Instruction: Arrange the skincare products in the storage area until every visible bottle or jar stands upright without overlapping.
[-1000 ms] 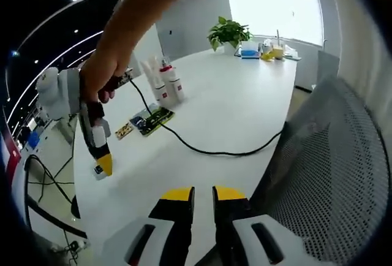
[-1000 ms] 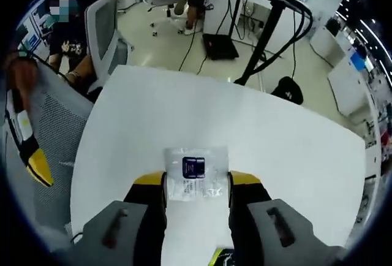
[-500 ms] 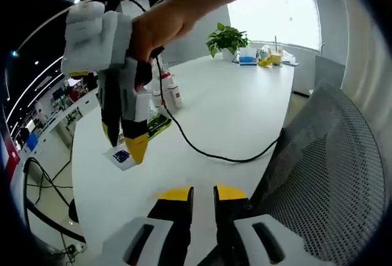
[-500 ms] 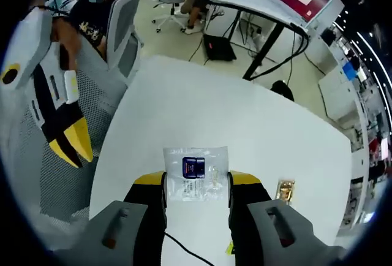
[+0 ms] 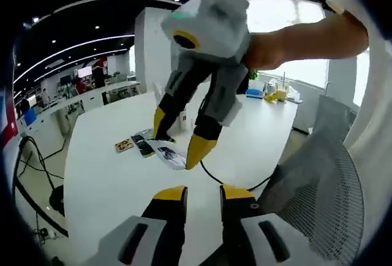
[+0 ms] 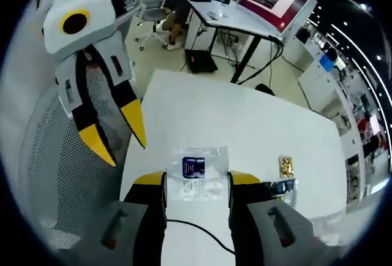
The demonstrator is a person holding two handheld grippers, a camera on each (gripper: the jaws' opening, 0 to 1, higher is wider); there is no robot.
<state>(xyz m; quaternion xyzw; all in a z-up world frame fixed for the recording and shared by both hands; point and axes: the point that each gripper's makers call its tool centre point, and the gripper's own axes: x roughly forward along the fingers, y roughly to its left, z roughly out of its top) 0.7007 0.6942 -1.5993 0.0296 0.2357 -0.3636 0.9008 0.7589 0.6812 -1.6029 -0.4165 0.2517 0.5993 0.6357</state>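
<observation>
My right gripper (image 6: pixel 196 183) is shut on a clear sachet (image 6: pixel 195 173) with a dark blue label, held flat between its yellow-tipped jaws above the white table (image 6: pixel 245 131). In the left gripper view that same right gripper (image 5: pixel 179 136) hangs close in front, the sachet (image 5: pixel 169 154) at its tips. A white bottle (image 5: pixel 182 117) stands on the table behind it, mostly hidden. My left gripper (image 5: pixel 203 193) has its jaws a little apart with nothing between them; in the right gripper view the left gripper (image 6: pixel 116 137) hovers over the chair.
A gold sachet (image 6: pixel 285 167) and a dark one (image 6: pixel 279 186) lie on the table; the left gripper view shows the flat packets (image 5: pixel 136 145). A black cable (image 5: pixel 211 174) crosses the table. A grey mesh chair (image 5: pixel 318 180) stands at the table edge. Desks and a monitor (image 6: pixel 275 2) lie beyond.
My right gripper has risen and swung across in front of the left camera, still holding the sachet. The left jaws have parted slightly. Both views have tilted.
</observation>
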